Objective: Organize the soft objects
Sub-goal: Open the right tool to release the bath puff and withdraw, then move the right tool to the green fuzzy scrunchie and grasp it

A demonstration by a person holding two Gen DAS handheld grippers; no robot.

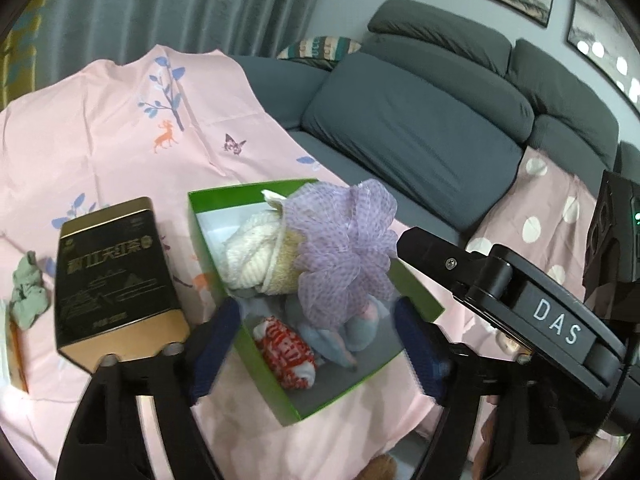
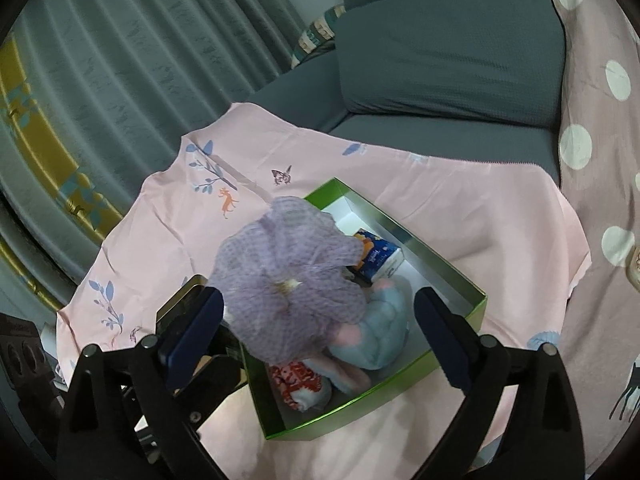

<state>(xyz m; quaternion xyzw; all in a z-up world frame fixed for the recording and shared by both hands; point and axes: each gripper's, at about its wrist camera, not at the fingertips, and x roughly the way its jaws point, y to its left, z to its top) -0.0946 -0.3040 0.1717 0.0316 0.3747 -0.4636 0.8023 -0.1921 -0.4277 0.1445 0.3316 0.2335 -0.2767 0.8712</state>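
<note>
An open green box [image 1: 264,376] sits on the pink sheet, filled with soft things. A purple mesh bath pouf [image 1: 344,248] lies on top, beside a cream knitted bundle [image 1: 252,248]. Below them are a red-and-white cloth [image 1: 286,352] and a blue-and-pink plush [image 1: 344,332]. My left gripper [image 1: 320,344] hangs open over the box's near end, nothing between its fingers. In the right wrist view my right gripper [image 2: 320,320] is open too, straddling the pouf [image 2: 288,276] and plush [image 2: 380,328] from above without touching them. A blue tissue pack [image 2: 378,258] lies at the far end of the box [image 2: 452,264].
A black-and-gold tea tin [image 1: 120,276] lies left of the box, with a crumpled green cloth [image 1: 28,288] further left. The grey sofa [image 1: 420,128] runs behind and to the right, partly draped in a pink polka-dot cloth [image 1: 552,216]. Curtains hang at the back.
</note>
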